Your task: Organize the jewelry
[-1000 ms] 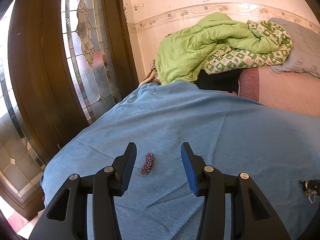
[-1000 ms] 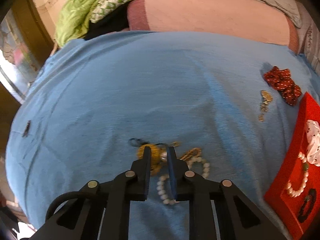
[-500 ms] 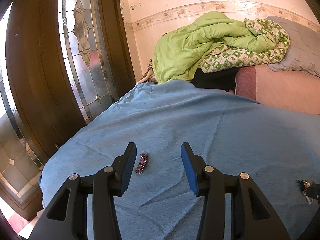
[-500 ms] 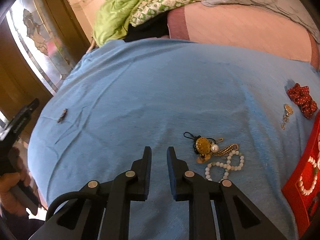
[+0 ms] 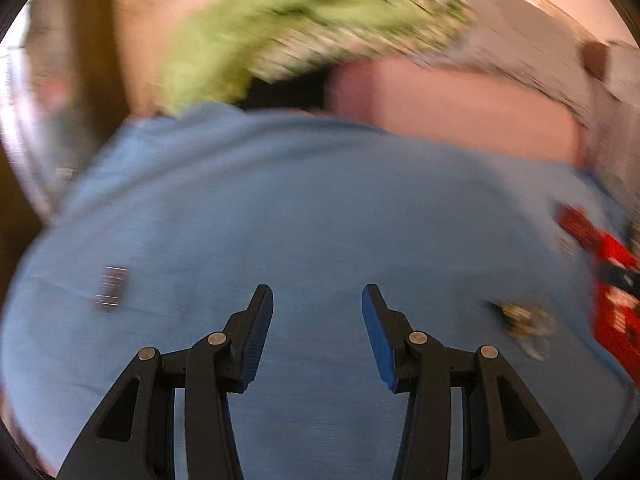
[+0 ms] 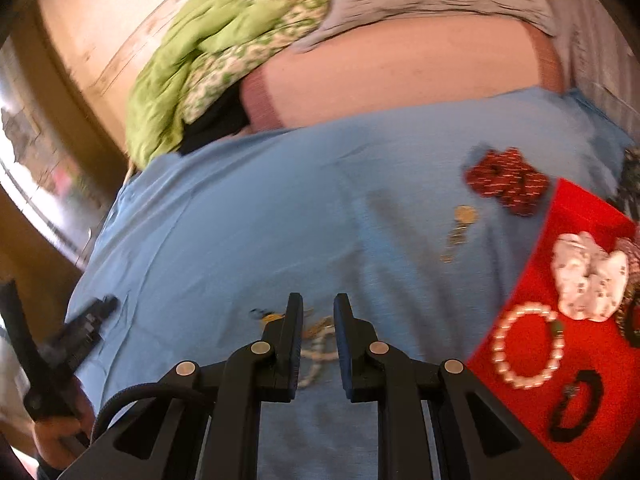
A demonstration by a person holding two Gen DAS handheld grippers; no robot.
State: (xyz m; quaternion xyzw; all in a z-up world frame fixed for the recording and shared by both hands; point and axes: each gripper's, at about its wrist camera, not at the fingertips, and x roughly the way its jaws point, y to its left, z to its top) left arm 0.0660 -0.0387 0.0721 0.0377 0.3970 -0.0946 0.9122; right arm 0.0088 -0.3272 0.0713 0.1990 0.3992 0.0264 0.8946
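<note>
My left gripper (image 5: pixel 317 300) is open and empty above the blue cloth (image 5: pixel 320 200). A small dark beaded bracelet (image 5: pixel 111 289) lies to its left; the view is blurred. My right gripper (image 6: pixel 318 310) has its jaws a narrow gap apart and holds nothing. A jewelry pile (image 6: pixel 316 334) with a gold pendant and white beads lies just beyond and under its tips; it also shows in the left wrist view (image 5: pixel 524 320). A red tray (image 6: pixel 580 336) at the right holds a pearl bracelet (image 6: pixel 526 346), a white scrunchie (image 6: pixel 588 276) and a black ring (image 6: pixel 576 406).
A red scrunchie (image 6: pixel 506 180) and a gold earring (image 6: pixel 460 230) lie on the cloth left of the tray. A green quilt (image 6: pixel 208 60) and pink mattress (image 6: pixel 400 72) lie behind. A wooden door (image 5: pixel 92 60) stands at the left. The left gripper (image 6: pixel 76 340) shows at lower left.
The left gripper has swung right, so the dark bracelet now lies off to its left. The right gripper has turned right and moved over the jewelry pile; the red tray is in fuller view.
</note>
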